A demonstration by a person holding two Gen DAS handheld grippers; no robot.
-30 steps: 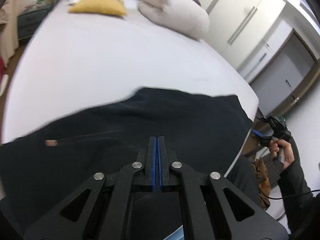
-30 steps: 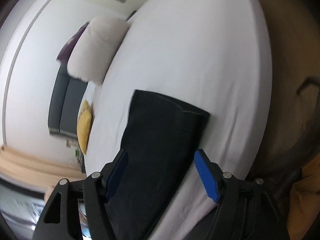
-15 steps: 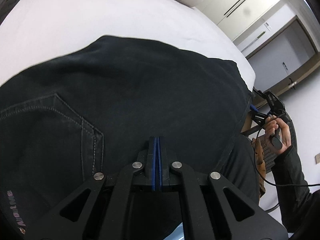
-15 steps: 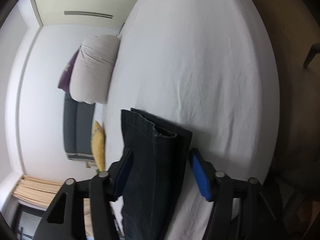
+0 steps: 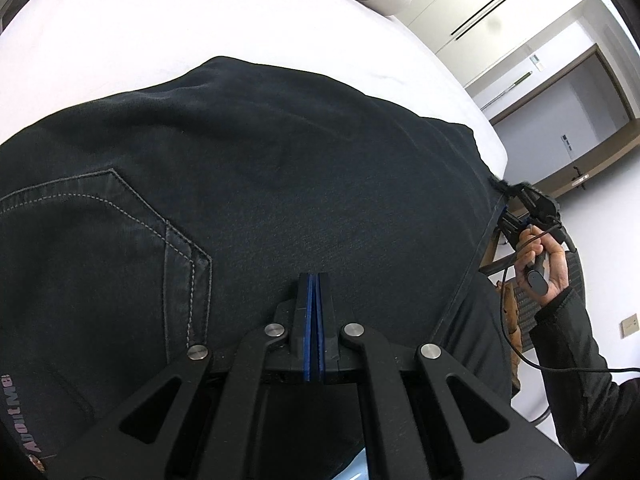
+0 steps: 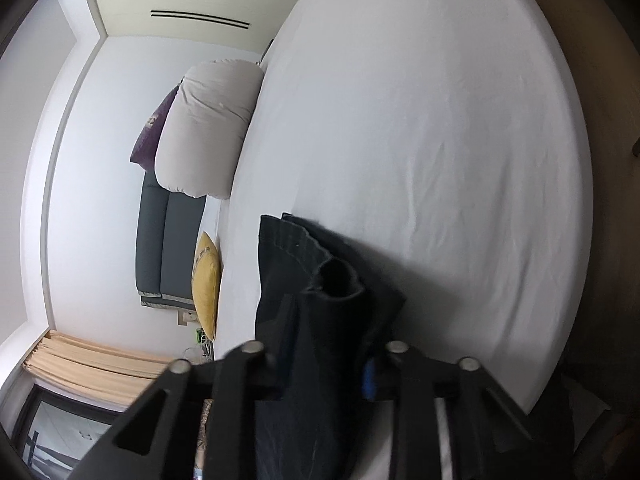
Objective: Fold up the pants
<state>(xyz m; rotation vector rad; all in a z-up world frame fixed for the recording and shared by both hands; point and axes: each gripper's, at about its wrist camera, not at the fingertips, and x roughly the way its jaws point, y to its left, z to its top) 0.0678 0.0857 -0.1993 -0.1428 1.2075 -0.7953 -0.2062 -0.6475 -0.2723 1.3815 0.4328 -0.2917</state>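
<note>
Dark jeans [image 5: 304, 168] lie spread over the white bed [image 5: 168, 36], back pocket [image 5: 120, 224] up at the left. My left gripper [image 5: 315, 280] hangs close over the seat of the jeans, blue pads shut together with no cloth showing between them. At the far right a hand [image 5: 548, 268] holds my right gripper [image 5: 516, 208] at the leg ends by the bed's corner. In the right wrist view the bunched leg hems [image 6: 320, 280] fill the gap of the right gripper [image 6: 328, 344]. Its jaws are closing, and the blue pad [image 6: 368, 378] presses the cloth.
A rolled white duvet [image 6: 208, 128] and a purple pillow [image 6: 154, 132] lie at the head of the bed, with a yellow cushion [image 6: 206, 284] by the grey headboard [image 6: 160, 248]. The mattress edge [image 6: 576, 200] drops to the floor on the right. Wardrobe doors [image 5: 488, 8] stand beyond.
The left gripper has sunk and tipped toward the jeans, which now fill its view. The right jaws have gone from wide open to closed in on the leg hems.
</note>
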